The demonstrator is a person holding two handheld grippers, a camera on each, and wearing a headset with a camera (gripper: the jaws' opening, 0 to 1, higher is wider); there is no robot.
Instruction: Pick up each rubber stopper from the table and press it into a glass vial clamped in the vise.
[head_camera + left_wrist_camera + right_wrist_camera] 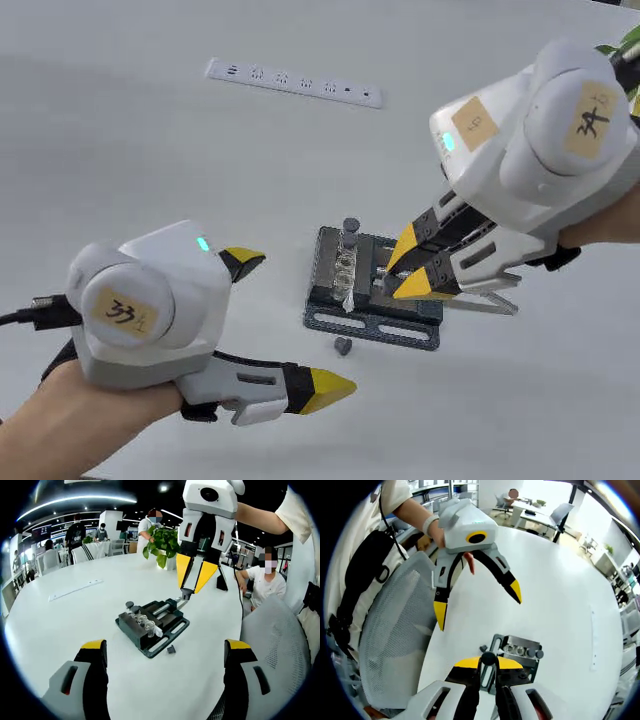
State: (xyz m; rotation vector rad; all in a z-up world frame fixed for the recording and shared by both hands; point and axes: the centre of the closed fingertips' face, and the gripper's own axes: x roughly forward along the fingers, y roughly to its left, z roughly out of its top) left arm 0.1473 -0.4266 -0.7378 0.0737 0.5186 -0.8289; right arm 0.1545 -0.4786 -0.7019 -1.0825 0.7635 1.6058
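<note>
**A:** Head view first. Where's the work?

**B:** The vise sits on the white table, well in from the edges, and a power strip lies toward the far edge. A row of glass vials stands clamped between the vise's blocks.

**A:** And the stoppers?

**B:** A fitted stopper caps the vial at the far end of the row. A loose stopper lies on the table just off the vise's near edge.

**A:** The tools?

**B:** The left gripper hovers at the near left, released, with its jaws spread wide. The right gripper reaches down from the far right, and its yellow tips are almost together over the right side of the vise.

**A:** What about the left gripper view?

**B:** Its own jaws rise far apart at the bottom, and the loose stopper lies on the table between and beyond them. The right gripper hangs above the screw end of the vise with something small and dark pinched at its tips. The far end of the vial row looks to carry two dark caps, but at this size I can't be sure.

**A:** And the right gripper view?

**B:** Its jaws are clenched on a held stopper, round and dark, above the vise. The vial mouths show from above. Opposite, the left gripper hangs spread near the table's edge, beside a mesh chair.
</note>
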